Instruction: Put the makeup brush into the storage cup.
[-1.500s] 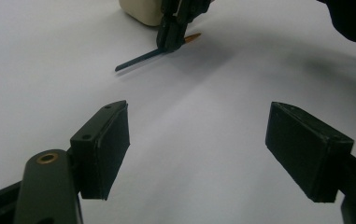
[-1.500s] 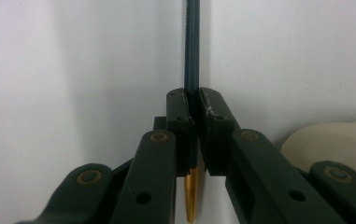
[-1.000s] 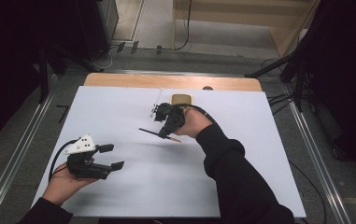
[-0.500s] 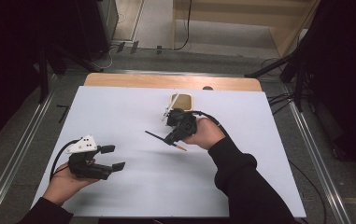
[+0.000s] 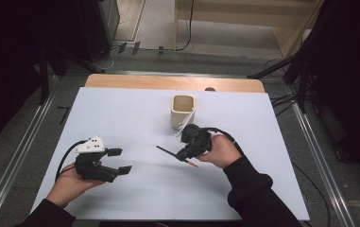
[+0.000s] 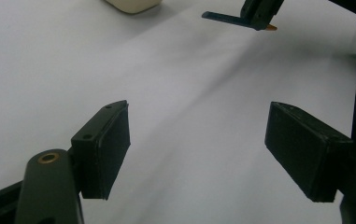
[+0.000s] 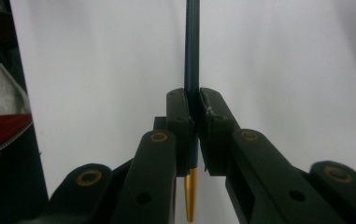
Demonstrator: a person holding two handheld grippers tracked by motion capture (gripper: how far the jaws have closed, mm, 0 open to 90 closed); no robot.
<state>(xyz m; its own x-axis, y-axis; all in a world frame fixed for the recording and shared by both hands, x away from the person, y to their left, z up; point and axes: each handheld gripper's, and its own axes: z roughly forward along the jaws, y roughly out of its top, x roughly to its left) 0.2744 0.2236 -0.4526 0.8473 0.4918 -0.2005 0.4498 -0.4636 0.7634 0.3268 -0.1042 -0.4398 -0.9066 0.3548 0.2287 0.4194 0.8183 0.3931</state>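
Pen (image 5: 172, 154) is sitting clamped near its gold tip in the right gripper (image 5: 185, 155), long dark shaft sticking out left over the white table (image 5: 121, 109), just near of the cream holder (image 5: 183, 111); such an off-centre pinch is risking it pivoting or slipping, or clipping the holder's rim. Right hand (image 5: 221, 150) is reaching in from the near right, gripper pointing left. Left gripper (image 5: 120, 160) is resting near left in the left hand (image 5: 69, 184), jaws standing wide, holding nothing.
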